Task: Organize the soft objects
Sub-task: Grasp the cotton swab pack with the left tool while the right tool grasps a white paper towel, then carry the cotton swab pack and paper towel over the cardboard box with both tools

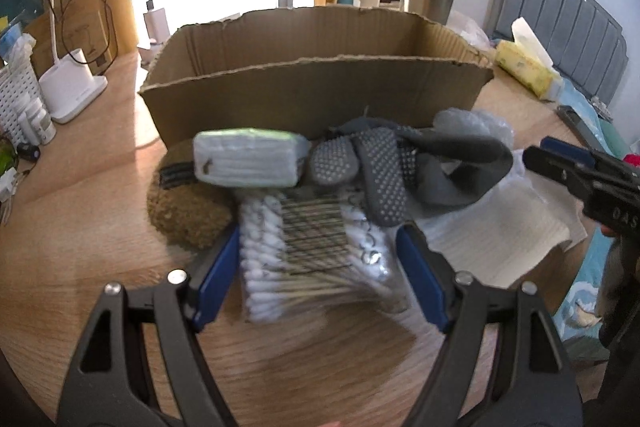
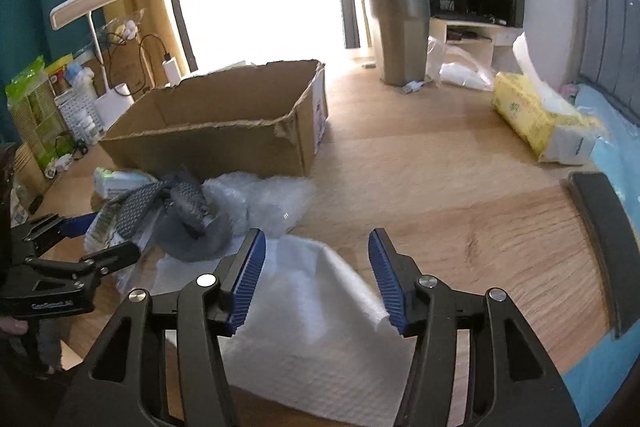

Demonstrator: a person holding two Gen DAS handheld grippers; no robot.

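Note:
An open cardboard box stands on the wooden table; it also shows in the right wrist view. In front of it lies a pile: a pack of cotton swabs, a white pad pack, a brown fuzzy item, grey dotted socks and bubble wrap. My left gripper is open, its jaws on either side of the swab pack. My right gripper is open above a white paper towel.
A yellow tissue pack lies at the right. A steel bin stands behind. A white lamp base, a basket and cables crowd the left edge. A dark flat object lies at the table's right edge.

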